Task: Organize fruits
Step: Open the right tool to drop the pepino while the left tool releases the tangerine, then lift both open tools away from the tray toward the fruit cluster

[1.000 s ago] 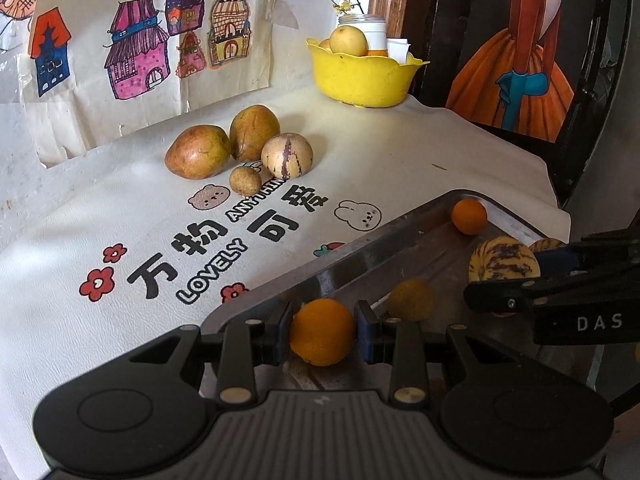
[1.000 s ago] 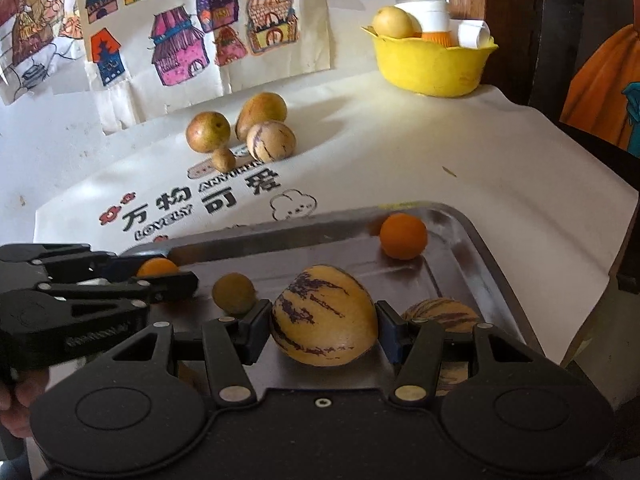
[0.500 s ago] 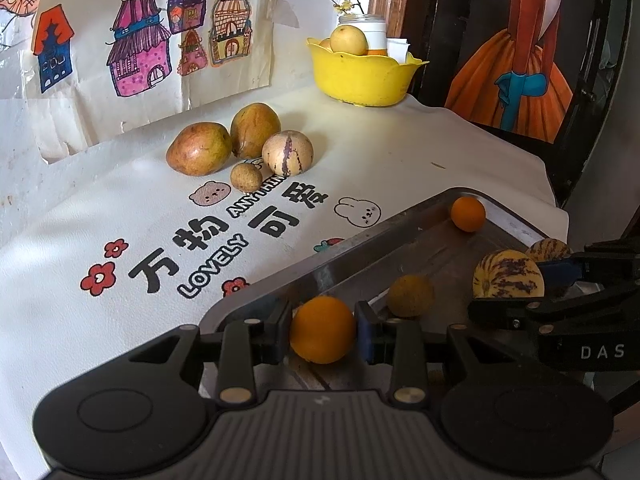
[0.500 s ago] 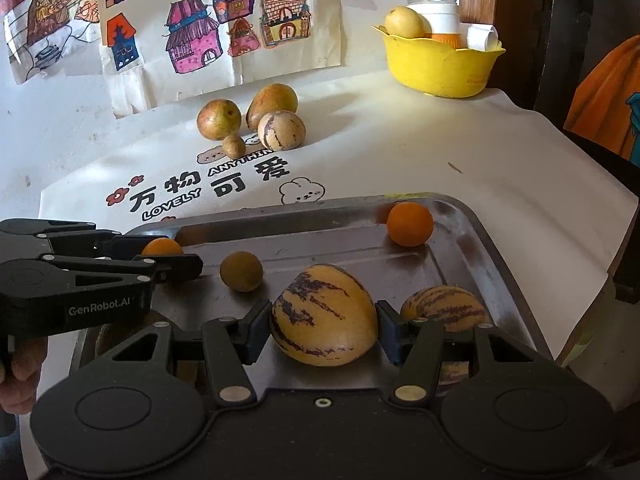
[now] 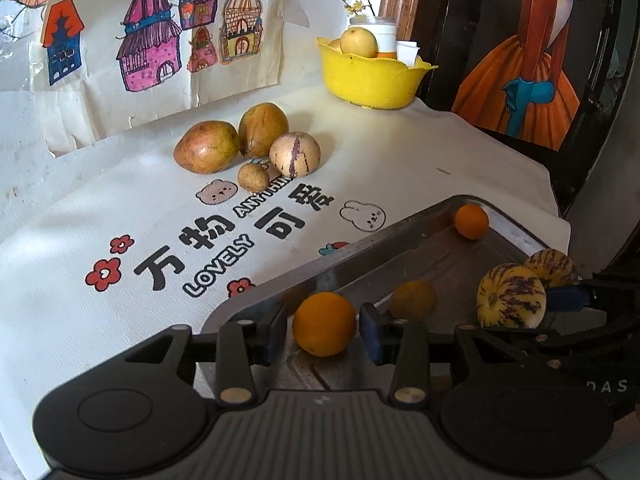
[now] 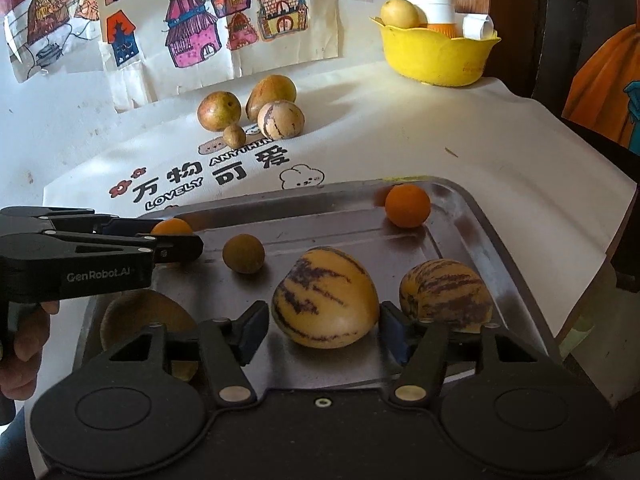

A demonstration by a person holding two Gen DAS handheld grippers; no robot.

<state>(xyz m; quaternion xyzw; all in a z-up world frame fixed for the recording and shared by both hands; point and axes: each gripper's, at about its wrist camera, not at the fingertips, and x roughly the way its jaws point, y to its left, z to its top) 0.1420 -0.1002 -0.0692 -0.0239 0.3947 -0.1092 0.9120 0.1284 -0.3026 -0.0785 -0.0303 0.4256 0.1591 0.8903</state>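
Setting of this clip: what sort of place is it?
Probably a home, at a cloth-covered table: hand-coloured house drawings taped to the wall, a yellow bowl holding fruit and jars, and a metal tray with fruit.

I see a metal tray [image 6: 460,216], shiny and scuffed, mirroring the fruit on it. My grippers look like matt black plastic, with ribbed housing on the left gripper [image 5: 323,330] and blue pads on the right gripper [image 6: 323,328]. The orange [image 5: 323,323] has a finely pebbled, slightly glossy peel. The melon [image 6: 325,297] is smooth with a soft sheen. The tablecloth [image 5: 400,160] looks like smooth white printed vinyl or cloth; I cannot tell which. The bowl [image 5: 370,80] is glossy yellow plastic. The drawings [image 5: 160,40] are on creased matt paper.
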